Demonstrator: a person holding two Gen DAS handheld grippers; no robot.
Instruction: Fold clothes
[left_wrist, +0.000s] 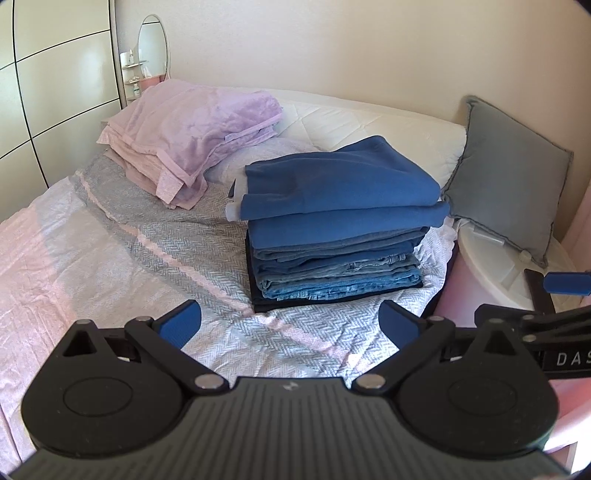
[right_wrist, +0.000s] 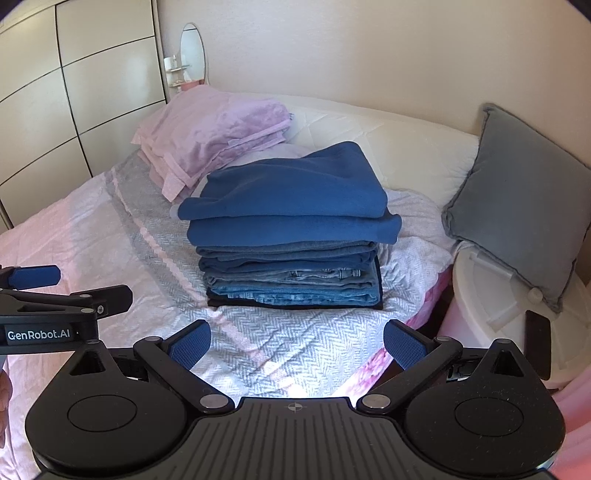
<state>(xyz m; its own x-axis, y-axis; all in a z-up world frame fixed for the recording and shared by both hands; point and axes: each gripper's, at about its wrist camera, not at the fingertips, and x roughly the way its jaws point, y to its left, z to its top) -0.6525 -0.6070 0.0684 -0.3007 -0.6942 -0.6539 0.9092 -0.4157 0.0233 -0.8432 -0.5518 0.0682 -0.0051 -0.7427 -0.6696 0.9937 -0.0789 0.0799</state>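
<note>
- The left gripper (left_wrist: 290, 323) hangs over the near part of the bed (left_wrist: 92, 236), its blue pads spread wide with nothing between them.
- The right gripper (right_wrist: 297, 345) is likewise spread and holds nothing, just beside the left one.
- The stack (right_wrist: 291, 236) of folded clothes sits on the bed ahead of both grippers: two blue tops uppermost, jeans and denim below, a dark piece at the bottom.
- A pink pile (left_wrist: 188, 140) of folded bedding lies behind and to the left of the stack, touching a pillow.
- A grey cushion (right_wrist: 517, 199) leans at the right, above a white bin (right_wrist: 495, 295) beside the bed.
- A wardrobe (left_wrist: 55, 85) stands far left.
</note>
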